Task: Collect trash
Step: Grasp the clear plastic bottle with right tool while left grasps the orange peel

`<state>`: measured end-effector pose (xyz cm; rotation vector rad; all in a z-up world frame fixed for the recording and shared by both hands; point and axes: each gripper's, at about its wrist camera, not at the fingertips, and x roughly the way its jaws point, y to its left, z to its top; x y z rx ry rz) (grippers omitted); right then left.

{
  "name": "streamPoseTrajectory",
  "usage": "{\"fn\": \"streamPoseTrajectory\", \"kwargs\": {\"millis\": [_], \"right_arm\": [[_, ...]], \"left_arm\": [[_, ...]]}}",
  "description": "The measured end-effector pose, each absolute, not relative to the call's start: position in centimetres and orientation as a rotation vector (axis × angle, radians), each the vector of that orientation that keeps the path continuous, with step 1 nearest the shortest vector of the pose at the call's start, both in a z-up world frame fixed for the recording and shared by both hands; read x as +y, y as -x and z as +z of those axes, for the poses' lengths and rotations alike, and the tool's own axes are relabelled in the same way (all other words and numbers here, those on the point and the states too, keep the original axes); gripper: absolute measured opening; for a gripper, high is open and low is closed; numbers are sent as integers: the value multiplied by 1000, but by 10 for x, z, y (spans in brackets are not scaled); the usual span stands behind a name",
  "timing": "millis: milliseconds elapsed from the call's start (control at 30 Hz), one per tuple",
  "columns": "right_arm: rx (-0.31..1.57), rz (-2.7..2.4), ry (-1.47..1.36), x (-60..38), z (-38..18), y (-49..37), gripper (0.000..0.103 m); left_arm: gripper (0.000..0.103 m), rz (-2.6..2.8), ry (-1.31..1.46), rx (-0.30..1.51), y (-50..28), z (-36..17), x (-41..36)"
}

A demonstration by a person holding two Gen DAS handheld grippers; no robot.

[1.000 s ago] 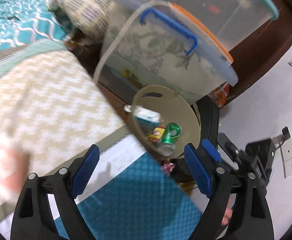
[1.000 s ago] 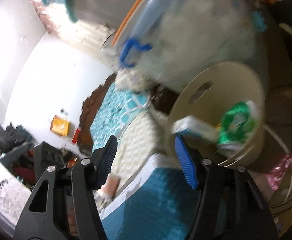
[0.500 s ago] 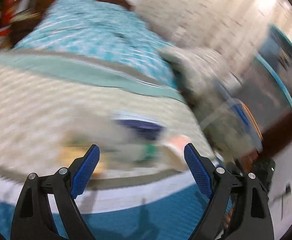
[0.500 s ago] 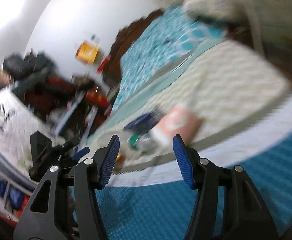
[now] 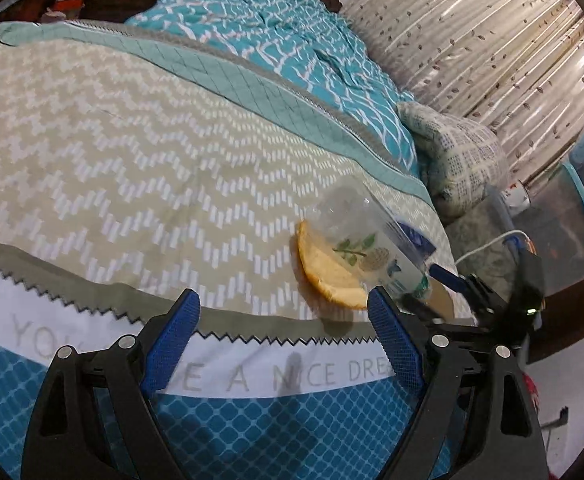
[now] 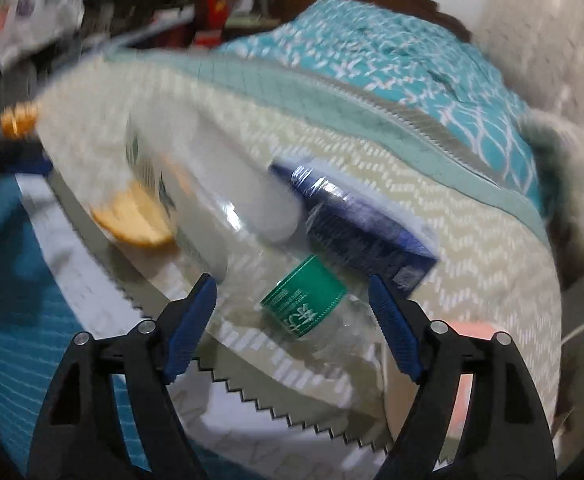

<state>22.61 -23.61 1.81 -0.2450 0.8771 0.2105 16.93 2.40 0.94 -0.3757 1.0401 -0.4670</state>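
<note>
Trash on the bed forms one cluster: a clear plastic bottle with a green label band, a clear cup printed with leaves, an orange peel, a dark blue carton and a pale pink item. All rest on the chevron-patterned bedspread, near its zigzag border.

Right tongs: jaws spread wide, nothing held. The bottle lies directly ahead, between the two blue pads. The carton sits just beyond the right pad, touching or overlapping the bottle; the blur prevents confirmation. The cup and peel lie ahead and to the left. The pink item is at the right pad, partly hidden behind it.

Left tongs: jaws spread wide, nothing held. The cluster lies ahead and to the right, close to the right pad. The peel is nearest, with the cup lying on its side against it.

Probable step: closing the right tongs on the bottle.

Hazards:
- The bottle is thin and smooth. A grip on the rounded body may crush it or let it slip out forward.
- The right-wrist view is blurred, suggesting fast motion. Closing at speed may misalign the pads or knock the carton.
- Soft bedding may yield under the pads, so fabric could be pinched with the bottle.
- Lifting the bottle may disturb the cup and roll it.
</note>
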Motion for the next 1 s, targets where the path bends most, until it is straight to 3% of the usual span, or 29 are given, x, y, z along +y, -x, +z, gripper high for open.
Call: {"fn": "streamPoseTrajectory", "kwargs": {"millis": [100,133,167,333,467,567,600,733,800,833,867,1000], "right_arm": [[860,192,272,-226,16,-221,69],[852,188,258,-224,18,-217,47],[852,215,223,-223,22,-212,43],[836,227,60,-227,32,-188,42],[860,222,-60,-231,27,-160,42],[851,190,-129,-239,22,-124,42],[849,179,-145,-241,22,-112,42],[826,133,-167,-249,19,-69,44],[823,116,-173,-251,19,-56,56],[815,112,-173,-252,19,-54,71],[793,102,-170,-253,21,-55,77],[792,108,-154,-250,21,-72,78]], "left_arm": [[81,-476,369,1059,-173,-2,15],[80,-479,371,1069,-177,-5,12],[79,-479,377,1076,-176,-8,10],[71,-507,416,1133,-193,-24,-5],[60,-518,363,1138,-202,-28,-25],[42,-511,274,1135,-200,-29,-43],[31,-538,244,1151,-196,-31,-51],[35,-589,128,1139,-174,-29,-71],[49,-635,111,1139,-163,-28,-79],[52,-647,101,1132,-158,-27,-82],[52,-649,91,1131,-156,-28,-84],[52,-623,33,1107,-147,-30,-92]]}}
